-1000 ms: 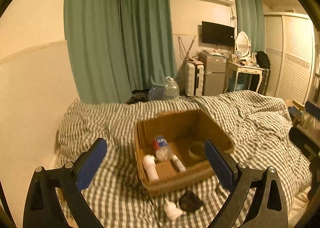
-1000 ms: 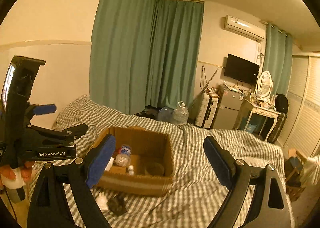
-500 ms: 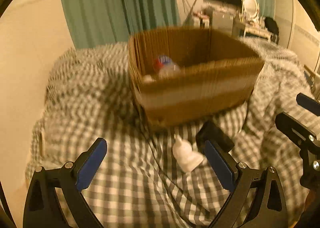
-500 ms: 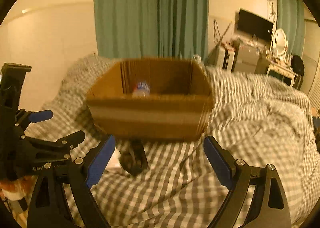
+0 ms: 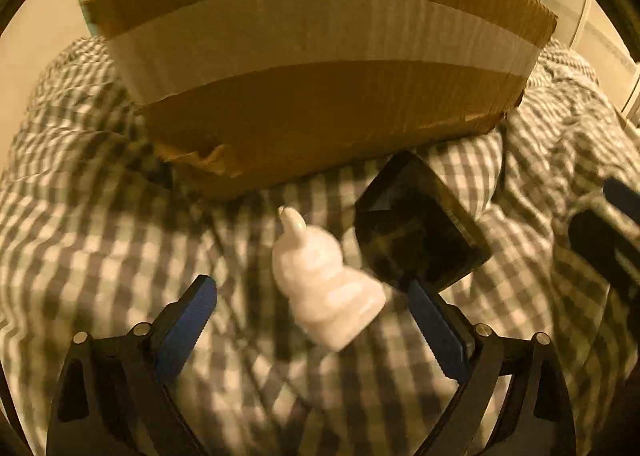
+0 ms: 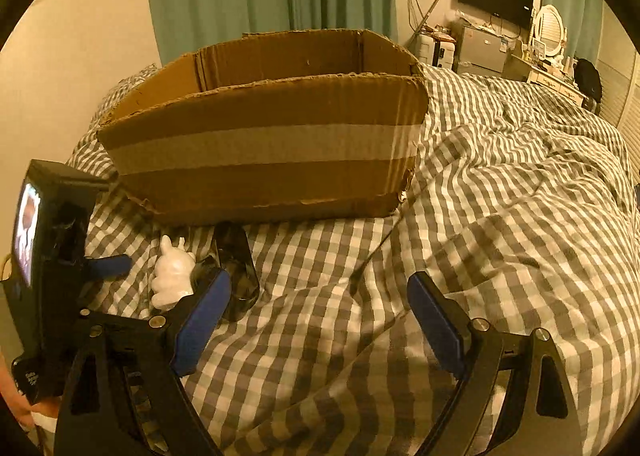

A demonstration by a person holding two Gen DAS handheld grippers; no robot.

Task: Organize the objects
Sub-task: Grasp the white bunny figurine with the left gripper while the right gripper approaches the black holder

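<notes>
The little white figurine [image 5: 326,288] lies on its side on the checked bedspread [image 5: 100,248], just in front of the cardboard box [image 5: 312,68], its narrow pointed end aimed up toward the box wall and its broad base toward the left gripper [image 5: 312,320]. That long axis runs nearly straight along the gripper's line of sight, leaning slightly left at the top, so the two blue fingers would close across its width, not along its length. The left gripper is spread wide and empty, with the figurine's base sitting between the fingertips, closer to the right-hand one. A flat black gadget [image 5: 420,224] lies touching or all but touching the figurine's right side, and the right-hand finger looks very near its lower edge, so I'd judge there is a risk of catching it too. The right gripper [image 6: 320,320] is also wide apart and holding nothing, hanging over bare bedspread well to the right; from there the figurine [image 6: 173,276] shows beyond its left finger. The left one is clearly nearer.
</notes>
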